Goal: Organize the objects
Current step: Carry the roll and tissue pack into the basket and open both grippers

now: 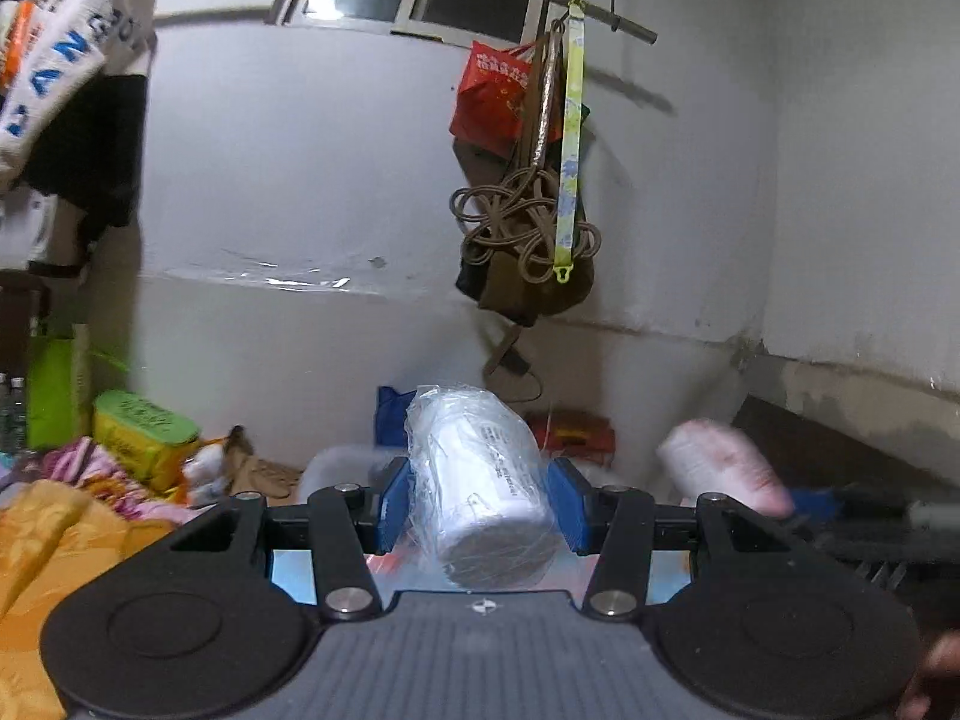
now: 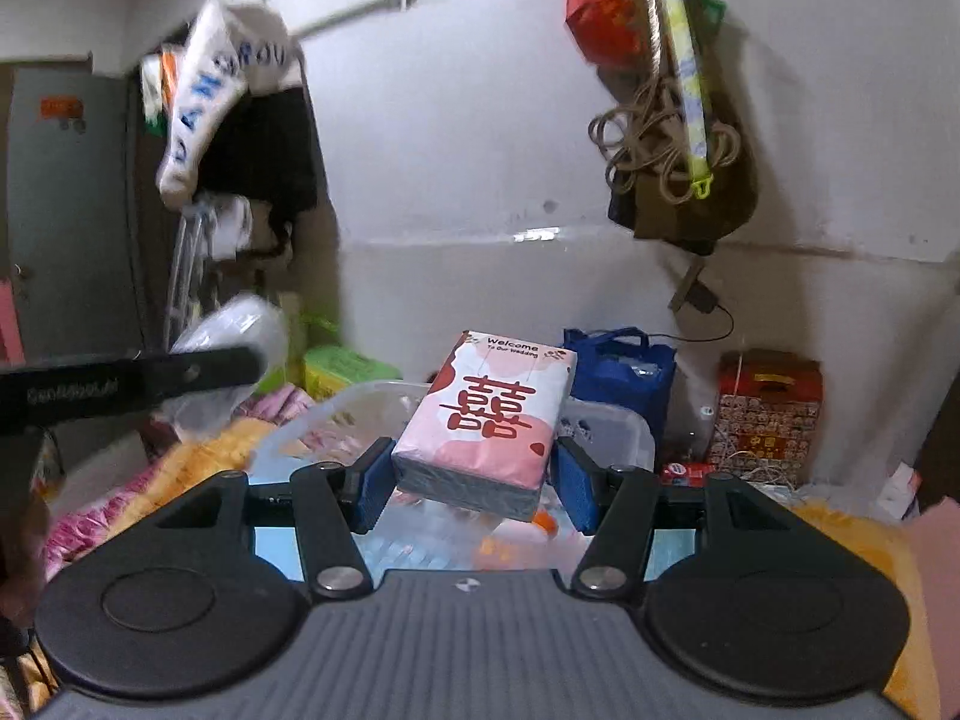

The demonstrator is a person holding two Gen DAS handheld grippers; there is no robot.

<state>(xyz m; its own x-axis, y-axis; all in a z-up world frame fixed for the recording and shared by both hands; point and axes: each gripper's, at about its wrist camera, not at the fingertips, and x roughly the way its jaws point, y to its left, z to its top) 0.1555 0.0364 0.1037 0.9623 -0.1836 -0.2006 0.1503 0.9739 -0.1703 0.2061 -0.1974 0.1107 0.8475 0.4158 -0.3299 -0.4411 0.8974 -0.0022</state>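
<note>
i have both hands loaded and lifted, so i judge this as the carry step of sorting: each item is up in the air over the bed clutter, not yet set down.

the left gripper [image 1: 483, 507] has its blue pads pressed against the sides of a plastic-wrapped white roll [image 1: 483, 486], which tilts up toward twelve o'clock. the right gripper [image 2: 474, 480] looks clamped on a pink wedding tissue pack [image 2: 483, 420]; the left pad touches its edge, while the right pad sits just beside it, so contact on that side is hard to confirm.

below the tissue pack, at about six o'clock in the right view, sits a clear plastic storage bin [image 2: 606, 426]. through its walls i see pale and orange shapes, too blurred to name. a blue tote bag [image 2: 621, 369] stands behind it at one o'clock, and a red patterned gift box [image 2: 768, 408] at two o'clock; what either holds i cannot tell.

the next move, as i judge it, calls for lowering each item squarely over the bin before parting the fingers; the slippery wrap could slide.
</note>
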